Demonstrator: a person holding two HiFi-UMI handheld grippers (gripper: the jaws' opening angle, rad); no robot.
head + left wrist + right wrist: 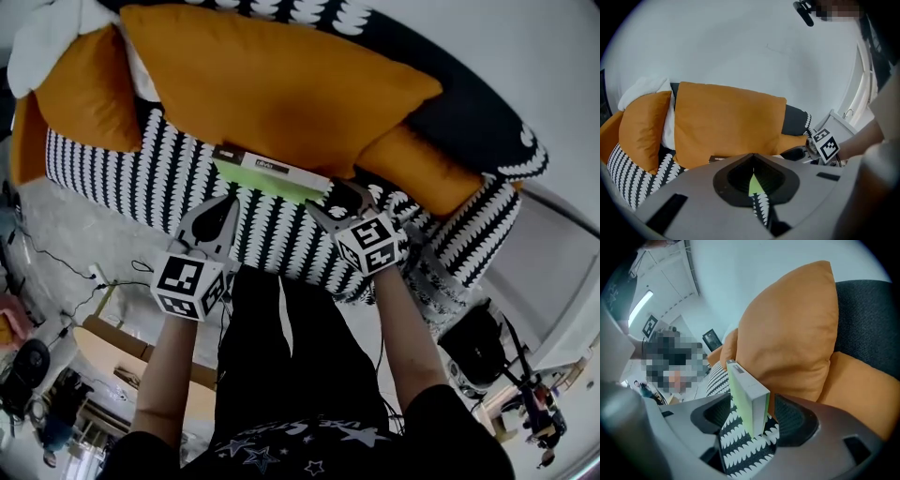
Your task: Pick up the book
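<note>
Right gripper view: right tool [757, 422] straddles the book [746, 394], jaws apart.

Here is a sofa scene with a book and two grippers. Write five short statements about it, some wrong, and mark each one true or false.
1. The book lies on the patterned sofa, before an orange cushion. True.
2. The right gripper is clamped on the book. False: its fingers stand apart, with the book's end between them.
3. The left gripper holds the book. False: its fingers are together, on nothing.
4. The book shows a green edge. True.
5. The cushion is blue. False: it is orange.
</note>
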